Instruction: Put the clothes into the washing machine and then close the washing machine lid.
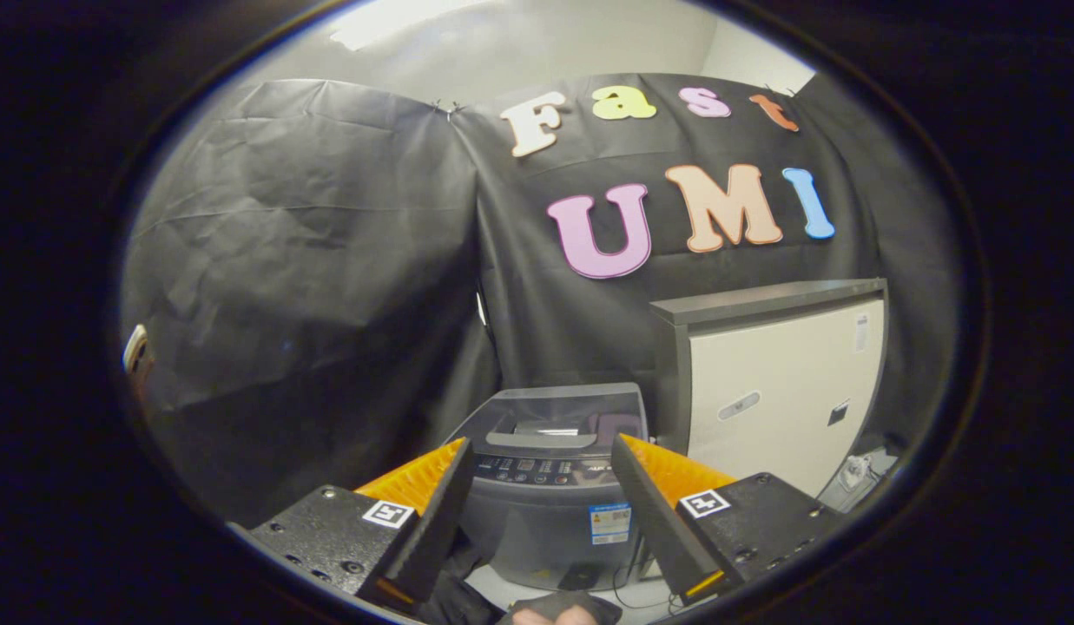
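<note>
Washing machine (550, 495) sits beyond the fingers, lid (554, 415) down; contents can't be made out through it. Gripper (541, 460) wide open, its 2 fingers holding nothing. Dark cloth (558, 605) lies low between them. White cabinet (784, 391) stands right of machine against black booth wall (302, 260); pale floor (641, 595).

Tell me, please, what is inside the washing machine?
The washing machine stands beyond the open tool, its tinted lid down. Through the lid only vague shapes show; whether clothes are in the drum cannot be told. A cabinet stands beside it.
</note>
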A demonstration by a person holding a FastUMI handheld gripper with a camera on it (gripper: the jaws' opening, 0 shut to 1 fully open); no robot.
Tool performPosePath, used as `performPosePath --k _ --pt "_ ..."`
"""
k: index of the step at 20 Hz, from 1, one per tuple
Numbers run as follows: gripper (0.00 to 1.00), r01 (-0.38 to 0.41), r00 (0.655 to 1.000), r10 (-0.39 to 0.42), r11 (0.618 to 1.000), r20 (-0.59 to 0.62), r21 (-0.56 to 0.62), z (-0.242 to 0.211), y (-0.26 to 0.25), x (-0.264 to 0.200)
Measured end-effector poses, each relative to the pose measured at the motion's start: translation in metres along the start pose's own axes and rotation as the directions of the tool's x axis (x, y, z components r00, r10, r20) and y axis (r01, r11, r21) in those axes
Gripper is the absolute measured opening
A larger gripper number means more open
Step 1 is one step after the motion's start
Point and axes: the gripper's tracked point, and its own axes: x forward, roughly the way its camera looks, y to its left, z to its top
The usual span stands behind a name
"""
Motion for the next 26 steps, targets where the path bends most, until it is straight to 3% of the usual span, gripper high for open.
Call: performPosePath --k 9,15,26 --pt "0.96 0.048 0.999 -0.046 0.996 0.027 -0.081 -0.011 -0.006 -0.031" --pt "0.96 0.065 0.997 -0.064 0.998 0.039 -0.019 -0.023 -0.013 -0.049" --pt "0.96 0.099 0.993 -0.097 0.995 0.065 -0.026 -0.023 -0.026 -0.062"
